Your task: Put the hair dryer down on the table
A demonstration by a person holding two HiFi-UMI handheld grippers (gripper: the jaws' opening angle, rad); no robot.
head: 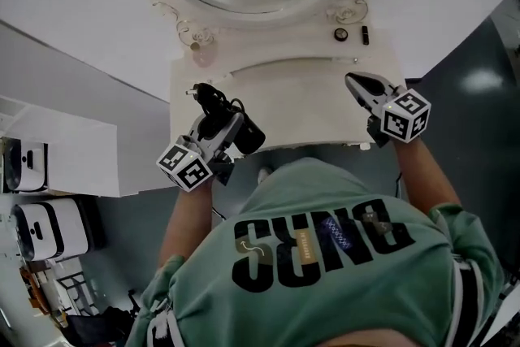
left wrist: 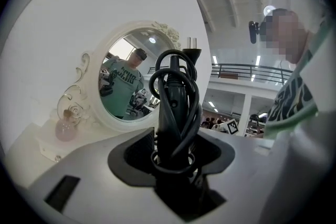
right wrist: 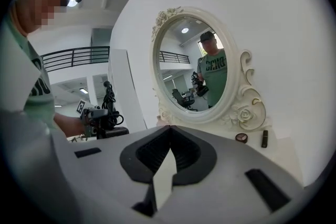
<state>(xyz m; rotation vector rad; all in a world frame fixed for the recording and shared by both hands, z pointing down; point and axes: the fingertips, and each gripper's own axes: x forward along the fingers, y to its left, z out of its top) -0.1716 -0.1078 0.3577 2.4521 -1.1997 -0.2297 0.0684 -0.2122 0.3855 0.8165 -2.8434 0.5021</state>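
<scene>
Hair dryer, black, with its cord looped round the handle and the plug at the far end, sits pinched between the jaws of the left tool, apparently held clear of the white table beneath it. The right tool, off to the left tool's right, has its jaws pressed together on nothing, with an oval mirror ahead of it.
</scene>
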